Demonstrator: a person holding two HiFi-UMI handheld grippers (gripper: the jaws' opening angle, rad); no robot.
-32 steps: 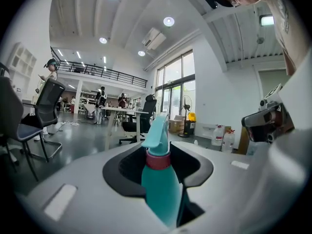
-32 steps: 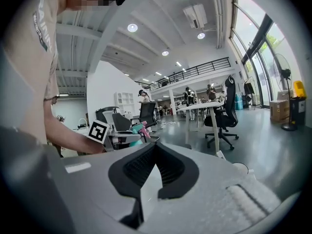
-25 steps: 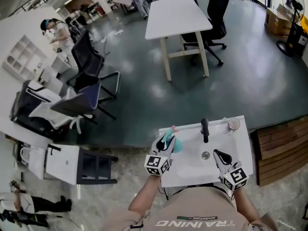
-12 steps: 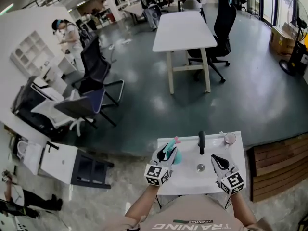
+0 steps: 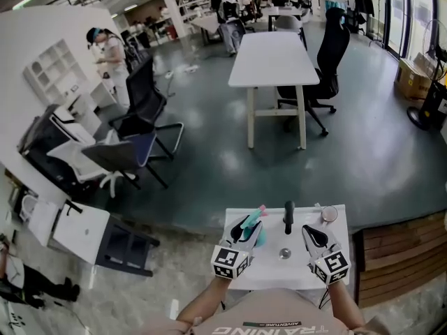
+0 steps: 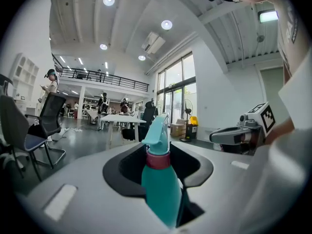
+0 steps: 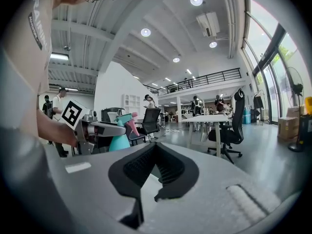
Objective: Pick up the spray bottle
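since the left hand-held gripper (image 5: pixel 243 227) is pinching the teal spray bottle (image 6: pixel 161 184) up near its neck, looks like just above the white bench (image 5: pixel 272 274), my worry is the smooth body slipping if that squeeze eases. right hand-held gripper (image 7: pixel 155 149) is pressed together on nothing. black tap (image 5: pixel 287 217) and small cup (image 5: pixel 328 213) are close, easy to clip.

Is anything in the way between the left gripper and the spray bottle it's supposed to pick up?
Nothing visible. The spray bottle already stands between the jaws of the left gripper, gripped by its teal body. The right gripper is off to the side, empty.
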